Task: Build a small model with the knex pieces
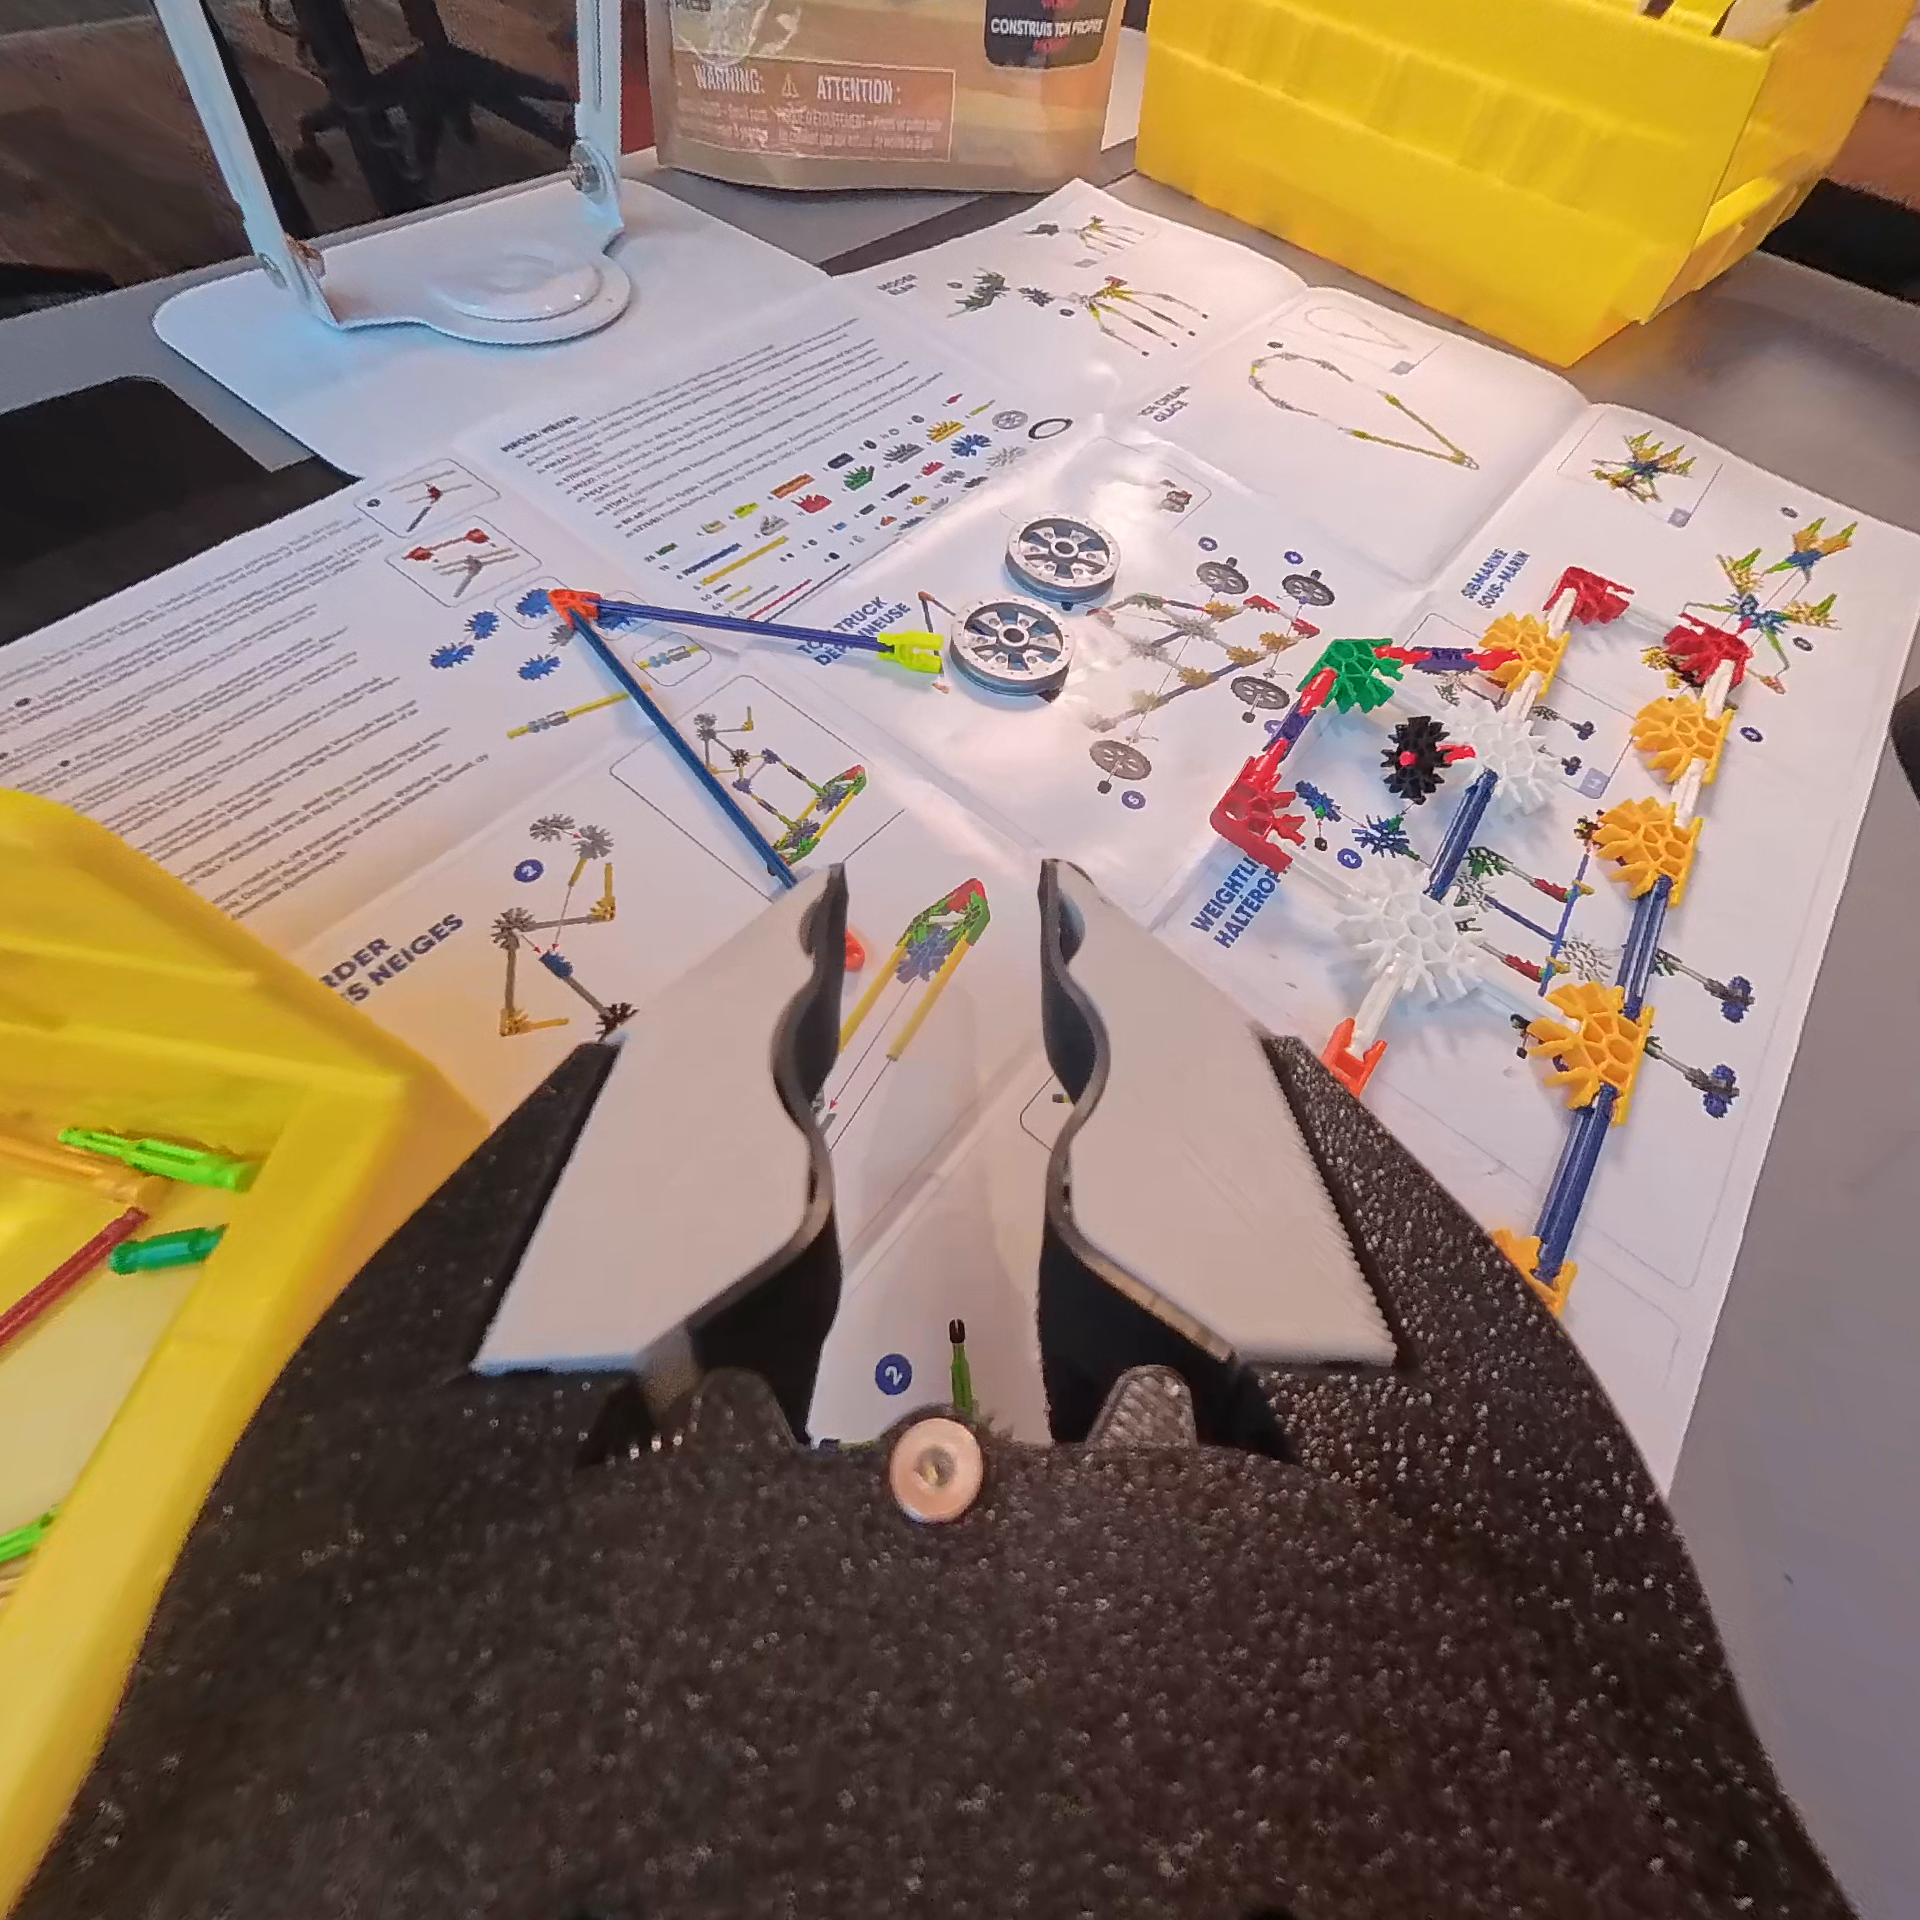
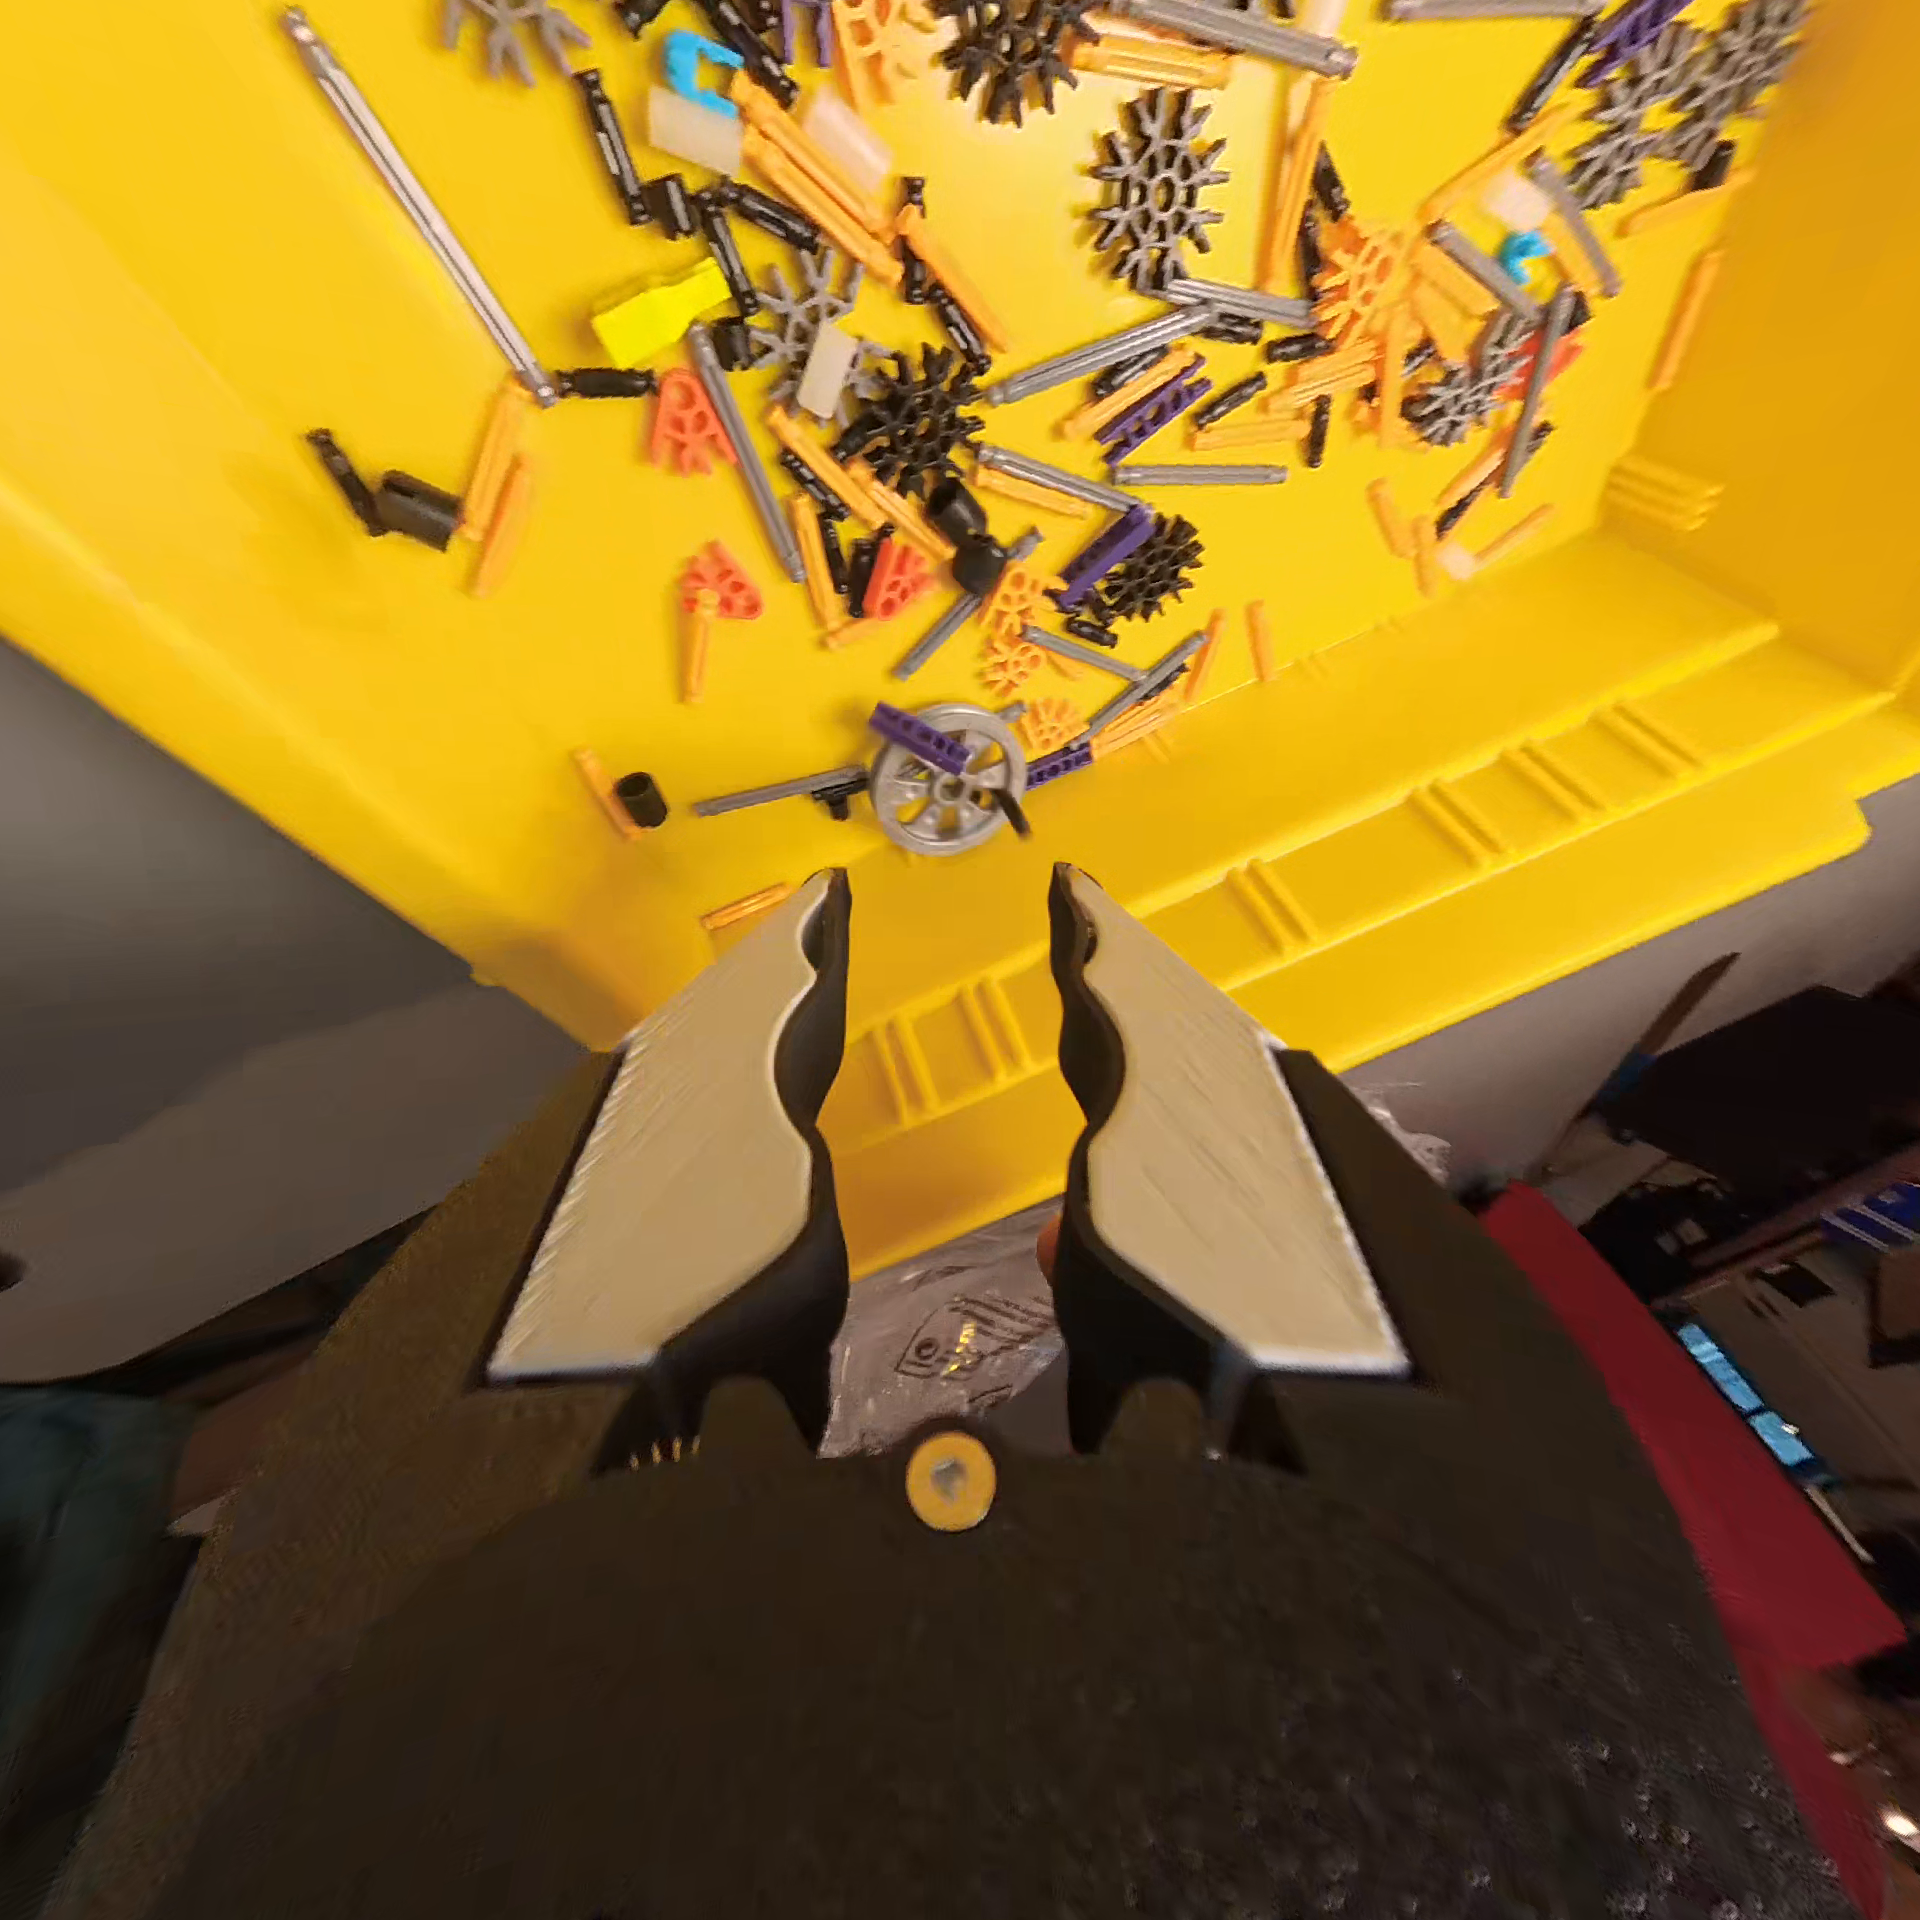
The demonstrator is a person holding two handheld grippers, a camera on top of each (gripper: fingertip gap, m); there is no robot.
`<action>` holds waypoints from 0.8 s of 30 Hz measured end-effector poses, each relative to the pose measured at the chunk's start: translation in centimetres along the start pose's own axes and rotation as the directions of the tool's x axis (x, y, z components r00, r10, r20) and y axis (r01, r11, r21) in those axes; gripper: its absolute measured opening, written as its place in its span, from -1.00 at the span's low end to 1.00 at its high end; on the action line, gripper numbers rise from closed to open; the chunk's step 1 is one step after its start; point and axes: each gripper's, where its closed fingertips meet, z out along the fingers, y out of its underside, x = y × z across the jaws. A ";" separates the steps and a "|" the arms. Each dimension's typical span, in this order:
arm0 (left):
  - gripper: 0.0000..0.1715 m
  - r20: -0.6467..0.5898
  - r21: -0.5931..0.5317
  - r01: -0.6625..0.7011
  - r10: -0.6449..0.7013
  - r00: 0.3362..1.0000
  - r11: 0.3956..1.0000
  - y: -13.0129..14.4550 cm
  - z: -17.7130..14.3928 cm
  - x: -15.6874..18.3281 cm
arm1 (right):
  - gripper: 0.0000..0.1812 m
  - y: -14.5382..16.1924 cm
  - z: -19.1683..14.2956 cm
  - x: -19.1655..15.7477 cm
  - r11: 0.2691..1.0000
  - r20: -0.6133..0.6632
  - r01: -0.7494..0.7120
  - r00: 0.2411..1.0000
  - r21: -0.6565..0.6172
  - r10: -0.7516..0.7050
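Observation:
My left gripper (image 1: 943,883) is open and empty above a white instruction sheet (image 1: 727,436). Just ahead of its left fingertip lies a V of two blue rods (image 1: 675,732) joined by an orange connector (image 1: 569,603), with a yellow-green clip (image 1: 912,652) at one end. Two grey wheels (image 1: 1008,644) lie beyond. A multicoloured rod-and-connector frame (image 1: 1507,831) lies to the right. My right gripper (image 2: 949,883) is open and empty over the near edge of a yellow bin (image 2: 1351,862) of loose parts. A grey wheel (image 2: 945,779) lies just ahead of its tips.
A yellow bin (image 1: 208,1091) with green and red pieces stands at the left in the left wrist view. Another yellow bin (image 1: 1455,187), a brown pouch (image 1: 883,94) and a white stand base (image 1: 416,301) stand at the back. Red cloth (image 2: 1662,1455) and clutter lie right of the right gripper. There is about 60 centimetres between the tips of the two grippers. My right tips are about 50 centimetres from the yellow-green clip (image 1: 912,652), my left tips only 11 centimetres.

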 end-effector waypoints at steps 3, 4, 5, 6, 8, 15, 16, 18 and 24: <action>-0.60 -0.016 0.045 0.024 -0.024 1.000 0.999 -0.5 -0.6 -0.1 | -0.62 0.3 -0.4 -0.4 0.999 0.054 -0.007 0.998 -0.040 0.009; -0.61 -0.020 0.060 0.032 -0.031 0.999 0.998 -0.7 -0.8 -0.1 | -0.67 0.4 -0.6 -0.3 0.999 0.055 -0.009 0.998 -0.046 0.011; -0.62 -0.025 0.075 0.041 -0.039 0.999 0.996 -0.8 -1.0 -0.2 | -0.68 0.3 -0.7 -0.2 0.999 0.059 -0.019 0.998 -0.042 0.022; -0.62 -0.030 0.086 0.049 -0.046 0.998 0.995 -0.9 -1.2 -0.2 | -0.68 0.3 -0.9 0.0 0.999 0.063 -0.035 0.997 -0.038 0.037; -0.63 -0.038 0.101 0.063 -0.060 0.997 0.993 -1.1 -1.4 -0.2 | -0.65 0.5 -0.8 0.3 0.997 0.060 -0.057 0.996 -0.045 0.060; -0.62 -0.045 0.085 0.048 -0.044 0.998 0.995 -0.9 -1.3 0.2 | -0.52 -0.1 3.3 0.3 0.995 -0.001 0.038 0.999 -0.092 -0.038; -0.62 -0.044 0.084 0.046 -0.042 0.998 0.995 -0.8 -1.3 0.2 | -0.50 -0.2 3.8 0.2 0.992 -0.001 0.060 0.998 -0.110 -0.060; -0.62 -0.043 0.084 0.047 -0.043 0.998 0.995 -0.8 -1.3 0.1 | -0.48 -0.5 4.7 0.0 0.989 0.024 0.076 0.997 -0.130 -0.074; -0.62 -0.042 0.089 0.059 -0.055 0.998 0.994 -0.9 -1.3 0.0 | -0.61 -0.4 5.3 -0.3 0.982 0.148 0.065 0.988 -0.178 -0.038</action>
